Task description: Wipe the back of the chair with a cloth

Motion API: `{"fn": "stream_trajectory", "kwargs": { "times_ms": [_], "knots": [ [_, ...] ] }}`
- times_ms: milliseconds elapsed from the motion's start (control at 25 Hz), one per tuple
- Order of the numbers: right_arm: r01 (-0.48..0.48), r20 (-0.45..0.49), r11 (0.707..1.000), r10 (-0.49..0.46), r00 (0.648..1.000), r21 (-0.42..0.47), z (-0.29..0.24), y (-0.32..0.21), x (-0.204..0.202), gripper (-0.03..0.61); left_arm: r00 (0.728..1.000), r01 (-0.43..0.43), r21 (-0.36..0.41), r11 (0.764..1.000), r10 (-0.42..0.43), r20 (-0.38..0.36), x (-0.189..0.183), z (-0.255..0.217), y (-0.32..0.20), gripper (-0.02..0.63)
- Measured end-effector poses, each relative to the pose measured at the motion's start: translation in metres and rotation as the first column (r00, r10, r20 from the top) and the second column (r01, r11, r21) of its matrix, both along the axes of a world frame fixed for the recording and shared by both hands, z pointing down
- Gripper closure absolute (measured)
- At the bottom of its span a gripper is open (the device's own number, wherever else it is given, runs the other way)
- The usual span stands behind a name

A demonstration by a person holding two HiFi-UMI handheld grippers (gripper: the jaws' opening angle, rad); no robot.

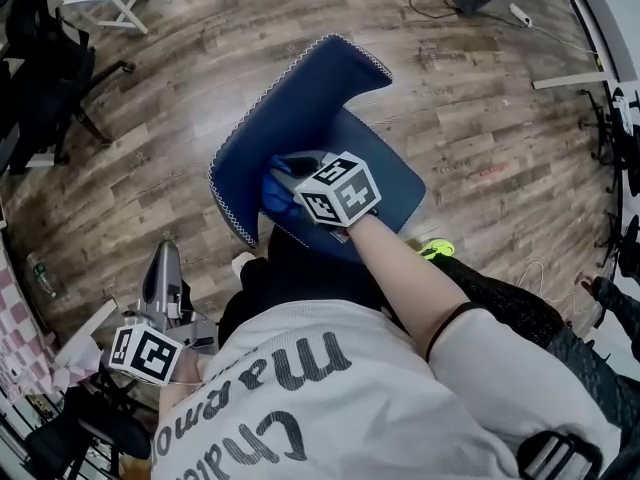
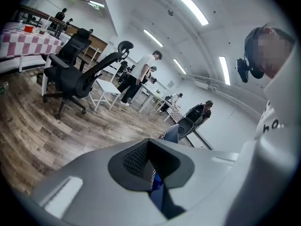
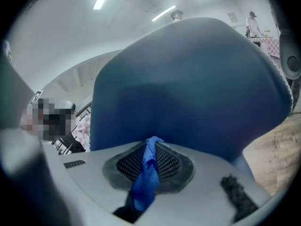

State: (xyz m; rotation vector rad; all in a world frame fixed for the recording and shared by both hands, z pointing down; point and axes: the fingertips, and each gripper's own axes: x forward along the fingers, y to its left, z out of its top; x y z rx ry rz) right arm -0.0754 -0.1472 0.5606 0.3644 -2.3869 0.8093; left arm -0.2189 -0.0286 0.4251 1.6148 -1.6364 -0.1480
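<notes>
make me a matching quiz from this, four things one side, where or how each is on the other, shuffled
1 blue cloth
2 left gripper
3 blue chair
4 black office chair

a on the wood floor, off to the left
b pinched in the right gripper
c shut, empty, away from the blue chair
d close in front of the right gripper

Pairs: 1-b, 2-c, 3-d, 4-a
</notes>
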Motion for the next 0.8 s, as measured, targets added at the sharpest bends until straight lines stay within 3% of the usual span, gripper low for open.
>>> {"fn": "stream_trajectory", "kwargs": {
  "times_ms": [160,400,800],
  "knots": [
    [-0.096,-0.022,0.995,0.096,0.995,0.027,0.006,-0.037,0.022,0.523,0.999,0.027,0.001,1.000,-0.027,0.018,-0.006,-0.002,-0.001,0.610],
    [-0.274,-0.030,0.960,0.276,0.961,0.054,0.006,-0.095,0.059,0.523,0.997,0.066,-0.004,0.998,-0.066,0.036,-0.015,-0.005,0.002,0.610],
    [-0.485,-0.020,0.870,0.488,0.873,0.088,0.002,-0.157,0.106,0.523,0.992,0.109,0.013,0.994,-0.109,0.064,-0.034,-0.011,0.000,0.611]
  ]
}}
